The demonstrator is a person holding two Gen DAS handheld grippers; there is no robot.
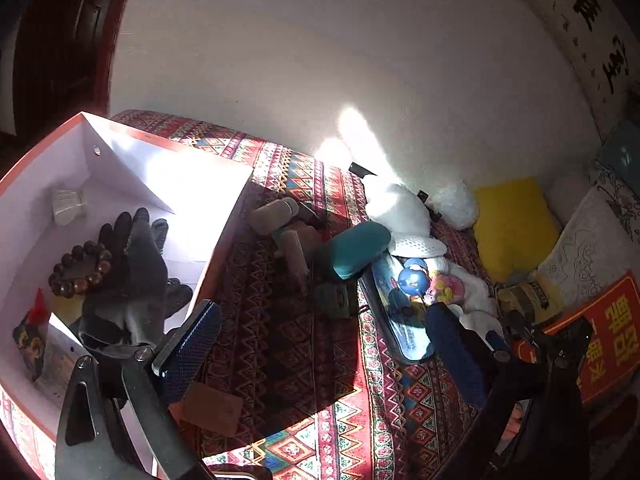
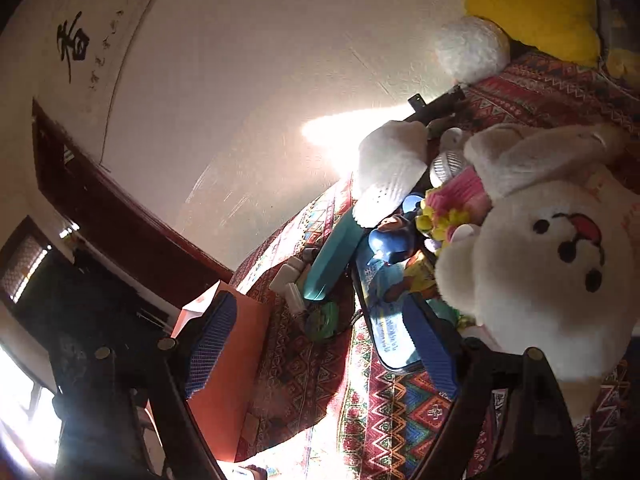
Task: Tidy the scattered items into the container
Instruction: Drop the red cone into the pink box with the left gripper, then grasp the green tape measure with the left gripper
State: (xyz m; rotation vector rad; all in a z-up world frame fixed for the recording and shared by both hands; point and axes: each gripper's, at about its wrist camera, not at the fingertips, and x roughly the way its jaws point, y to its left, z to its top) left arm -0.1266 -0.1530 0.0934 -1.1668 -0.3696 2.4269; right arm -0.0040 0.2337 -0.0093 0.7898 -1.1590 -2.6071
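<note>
A pale plaster wall with a slash of sunlight backs a bed spread with a red patterned blanket, and a calligraphy scroll hangs higher up.

The open white box with its orange rim sits at the left end of the blanket. It already holds a dark glove, a bead bracelet and a small white cup.

The loose things lie in a heap to the right of the box: a teal case, a long printed pencil case, small bottles, a blue toy figure and a white plush rabbit.

The left tongs stand wide open with nothing between them, one finger over the box's edge, the other over the near end of the pencil case. The right tongs are open and empty too, and they look closer to the heap.

The pencil case runs lengthwise away from the right tongs, its near end between the fingers' tips and the rabbit just beside the right finger. I judge that the right hand is better placed, and should close across the case's narrow width.
</note>
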